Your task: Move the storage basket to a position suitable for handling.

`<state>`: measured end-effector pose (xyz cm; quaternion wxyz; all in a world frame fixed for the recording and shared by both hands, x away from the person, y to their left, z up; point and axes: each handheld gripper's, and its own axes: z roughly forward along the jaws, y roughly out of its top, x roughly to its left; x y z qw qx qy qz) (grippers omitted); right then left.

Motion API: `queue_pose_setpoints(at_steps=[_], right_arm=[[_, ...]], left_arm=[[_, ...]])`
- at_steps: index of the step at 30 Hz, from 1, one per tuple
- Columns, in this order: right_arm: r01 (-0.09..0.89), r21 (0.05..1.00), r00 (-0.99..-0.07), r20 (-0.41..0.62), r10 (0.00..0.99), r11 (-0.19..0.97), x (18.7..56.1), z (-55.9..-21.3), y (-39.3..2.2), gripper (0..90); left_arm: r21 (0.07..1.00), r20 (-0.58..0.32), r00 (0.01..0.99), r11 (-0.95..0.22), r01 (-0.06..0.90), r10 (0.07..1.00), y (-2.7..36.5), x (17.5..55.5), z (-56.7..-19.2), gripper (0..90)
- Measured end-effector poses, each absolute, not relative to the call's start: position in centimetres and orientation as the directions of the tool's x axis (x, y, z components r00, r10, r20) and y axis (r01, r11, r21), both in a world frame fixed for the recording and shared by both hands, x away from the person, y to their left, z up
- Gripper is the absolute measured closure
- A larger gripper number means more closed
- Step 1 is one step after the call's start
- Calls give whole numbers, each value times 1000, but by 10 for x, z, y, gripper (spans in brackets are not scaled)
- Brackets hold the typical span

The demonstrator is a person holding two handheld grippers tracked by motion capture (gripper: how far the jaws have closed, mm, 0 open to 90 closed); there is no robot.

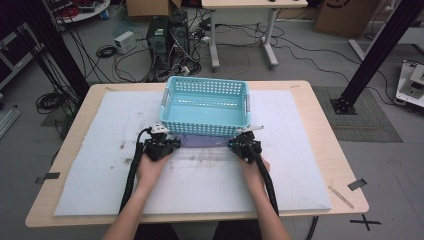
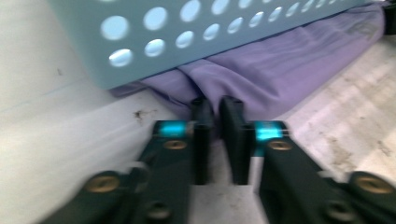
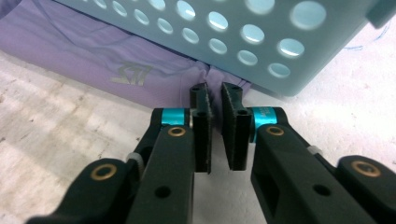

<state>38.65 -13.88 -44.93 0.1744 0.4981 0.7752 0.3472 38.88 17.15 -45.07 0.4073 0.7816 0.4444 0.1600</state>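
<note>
High view: each hand-held gripper, left [image 1: 167, 141] and right [image 1: 239, 142], pinches the purple cloth [image 1: 205, 141] under the blue basket's [image 1: 205, 102] near edge; next, probably pulling it free evenly.

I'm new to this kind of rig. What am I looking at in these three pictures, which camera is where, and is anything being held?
There is no robot: a person at a table holds a two-jaw tool in each hand. The high view looks down from above: the left hand-held gripper and the right hand-held gripper sit near the front corners of a light blue perforated plastic basket, which stands on a white foam mat covering the wooden table. The other two pictures come from cameras riding on each tool, looking along its black jaws. A purple cloth lies along the basket's front, seemingly partly under it. Each pair of jaws is nearly shut, pinching a fold of that cloth at its end.
</note>
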Motion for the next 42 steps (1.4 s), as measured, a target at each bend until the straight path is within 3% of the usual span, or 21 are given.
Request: queue_pose_setpoints(at_steps=[16, 32, 42], right_arm=[[639, 713, -477, 73, 876, 288, 363, -449, -142, 877], [581, 735, -555, 46, 831, 348, 277, -445, -155, 882], [547, 761, -579, 42, 814, 349, 240, -448, -166, 891]], left_arm=[[786, -116, 572, -277, 552, 812, 179, 363, -450, 881], [789, -104, 686, -360, 498, 720, 180, 275, -447, 886], [798, -105, 701, -362, 483, 705, 188, 239, -448, 888]])
